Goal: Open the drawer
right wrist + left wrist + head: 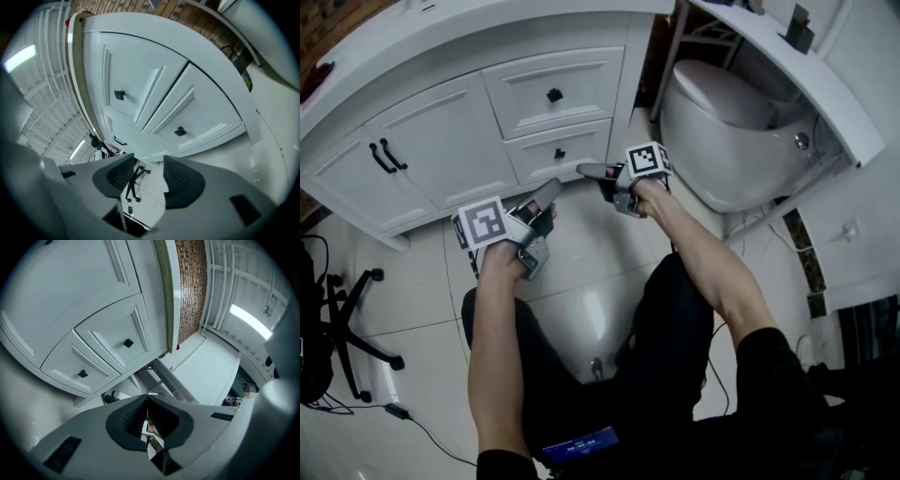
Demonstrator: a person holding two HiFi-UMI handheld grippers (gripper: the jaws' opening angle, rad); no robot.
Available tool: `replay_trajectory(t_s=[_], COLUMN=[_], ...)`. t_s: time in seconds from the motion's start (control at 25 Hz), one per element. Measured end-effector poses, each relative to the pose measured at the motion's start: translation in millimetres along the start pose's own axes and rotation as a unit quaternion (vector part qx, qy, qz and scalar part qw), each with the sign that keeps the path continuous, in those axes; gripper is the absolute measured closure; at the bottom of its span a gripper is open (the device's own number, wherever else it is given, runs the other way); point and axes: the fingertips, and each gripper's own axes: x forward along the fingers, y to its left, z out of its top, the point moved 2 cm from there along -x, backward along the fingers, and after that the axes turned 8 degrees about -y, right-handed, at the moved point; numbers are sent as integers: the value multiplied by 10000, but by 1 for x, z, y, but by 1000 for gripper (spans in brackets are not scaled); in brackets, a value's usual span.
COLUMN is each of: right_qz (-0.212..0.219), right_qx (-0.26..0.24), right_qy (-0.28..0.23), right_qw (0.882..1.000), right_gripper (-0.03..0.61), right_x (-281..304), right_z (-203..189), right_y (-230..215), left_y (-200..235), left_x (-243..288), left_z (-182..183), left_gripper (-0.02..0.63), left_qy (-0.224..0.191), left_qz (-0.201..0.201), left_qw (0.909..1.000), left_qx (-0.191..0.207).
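A white vanity holds two drawers, both closed. The upper drawer [572, 82] has a black knob [554, 95], and the lower drawer [546, 150] has a smaller black knob [560, 153]. My right gripper [589, 172] is open just below and right of the lower knob, apart from it, with nothing between its fingers. In the right gripper view the right gripper [147, 165] faces both knobs [119, 95] [180, 131]. My left gripper [547, 195] is shut and empty over the floor, below the lower drawer. The left gripper view shows the shut left gripper [147, 398] and the knobs [128, 342] [83, 374].
Two cabinet doors with black bar handles [382, 155] stand left of the drawers. A white toilet [727, 131] sits close on the right. An office chair base [352, 314] and a cable with an adapter [396, 410] lie on the tiled floor at the left.
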Motion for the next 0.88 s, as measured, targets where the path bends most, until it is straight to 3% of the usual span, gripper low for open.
replay_trajectory(t_s=[0.12, 0.16, 0.28, 0.56, 0.8, 0.88], right_qz=[-71, -85, -142, -378, -238, -193], right_qx=[30, 50, 103, 587, 903, 1028], right_qy=[61, 79, 104, -111, -171, -209], right_qw=[10000, 9999, 9998, 9975, 9955, 9943], right_gripper=[341, 341, 336, 311, 311, 311], right_x=[11, 15, 27, 56, 85, 92], right_z=[2, 3, 6, 19, 23, 24], right_y=[-12, -16, -29, -67, -81, -84], left_y=[7, 10, 19, 41, 54, 57], left_x=[9, 13, 20, 20, 22, 21], left_z=[2, 1, -1, 10, 17, 21], left_gripper=[608, 554, 508, 506, 506, 506], left_qy=[-40, -62, -34, 10, 8, 61], left_qz=[-88, -134, -120, 144, 164, 267], left_qw=[9999, 9996, 9992, 9995, 9991, 9993], left_qx=[-111, -248, -382, -294, -394, -254])
